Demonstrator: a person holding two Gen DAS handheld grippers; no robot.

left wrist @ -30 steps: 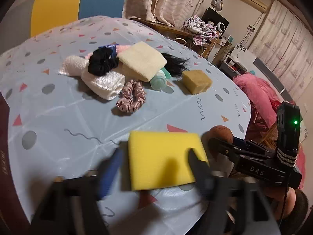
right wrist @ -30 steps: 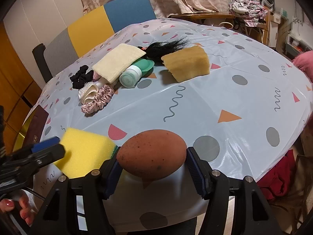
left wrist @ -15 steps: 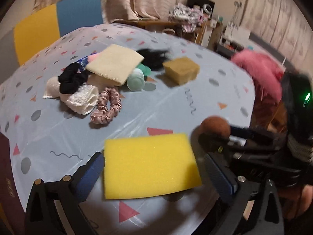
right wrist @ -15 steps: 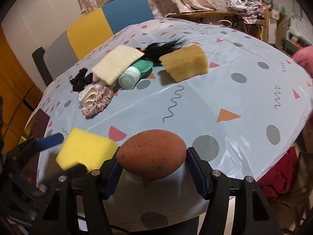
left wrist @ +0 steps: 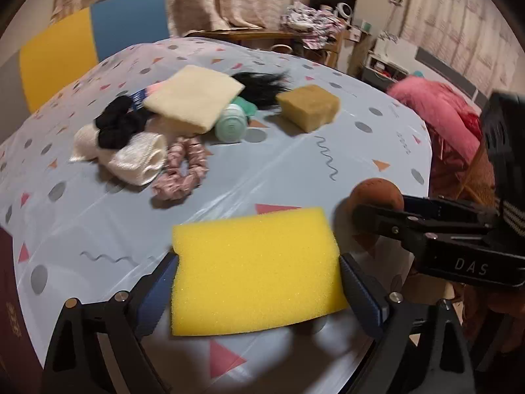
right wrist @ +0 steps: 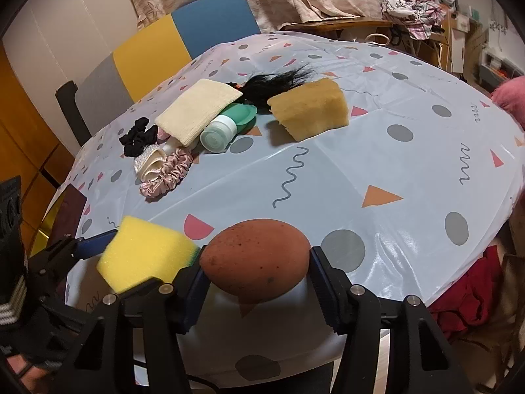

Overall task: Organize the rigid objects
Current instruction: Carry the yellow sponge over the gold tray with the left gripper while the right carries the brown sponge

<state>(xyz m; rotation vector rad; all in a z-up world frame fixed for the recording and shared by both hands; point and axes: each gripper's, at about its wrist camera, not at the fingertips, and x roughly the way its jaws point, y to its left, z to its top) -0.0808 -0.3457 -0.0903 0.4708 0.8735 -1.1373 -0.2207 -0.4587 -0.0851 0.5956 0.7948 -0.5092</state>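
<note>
Two grippers loaded, near table edge. Left gripper (left wrist: 259,282) clamps flat yellow foam sponge (left wrist: 256,271), long axis crosswise between fingers. Right gripper (right wrist: 256,280) just beside, pinching brown egg-shaped ball (right wrist: 256,259) sideways. Soft-item pile far left; tan sponge block (right wrist: 308,111) far centre.

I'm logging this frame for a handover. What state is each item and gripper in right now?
left gripper: shut on yellow sponge
right gripper: shut on brown egg-shaped object
tan sponge: lying free on table
mint bottle: on its side, capped
cream cloth: folded flat
pink scrunchie: lying loose
</note>
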